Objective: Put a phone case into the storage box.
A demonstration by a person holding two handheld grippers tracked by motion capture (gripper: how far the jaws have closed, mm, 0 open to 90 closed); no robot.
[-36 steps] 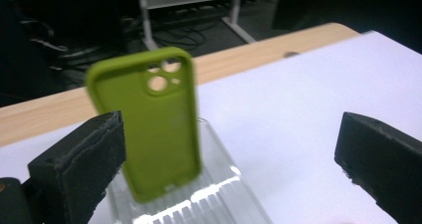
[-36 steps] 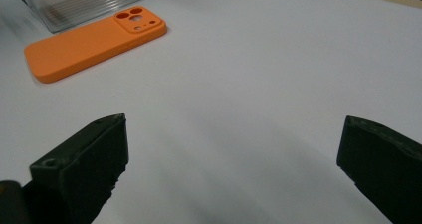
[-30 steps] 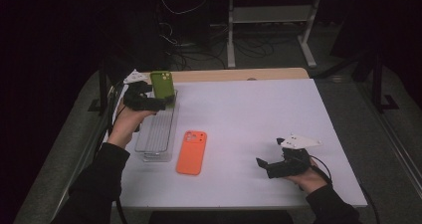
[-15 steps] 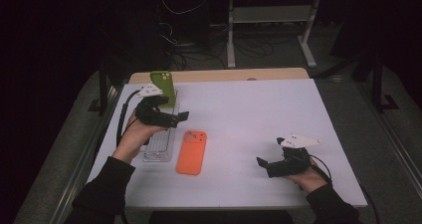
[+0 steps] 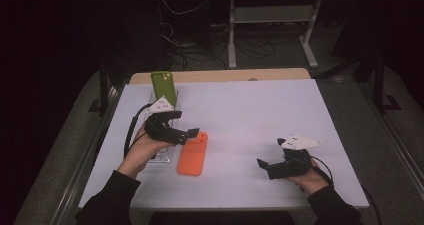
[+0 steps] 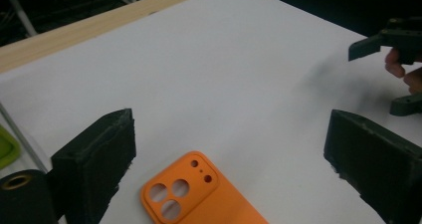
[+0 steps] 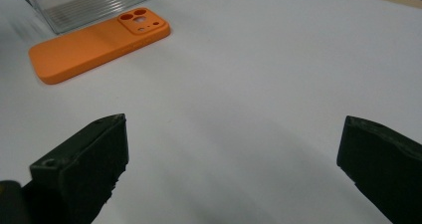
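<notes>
Covering most of the high view, a white table (image 5: 250,125) with a wooden strip at its far edge. Clear ribbed rack (image 5: 162,152) at the left side, an upright green case (image 5: 163,86) standing at its far end. Orange case (image 5: 193,154): flat on the table just right of the rack, back face up, matt, rounded corners, a raised square camera block with three large round holes and smaller ones at its far end. Left gripper (image 5: 192,133): held low over the case's camera end, jaws apart though they have just been closing, nothing pressed between them. Right gripper (image 5: 262,166): well apart at the near right, jaws wide, empty.
</notes>
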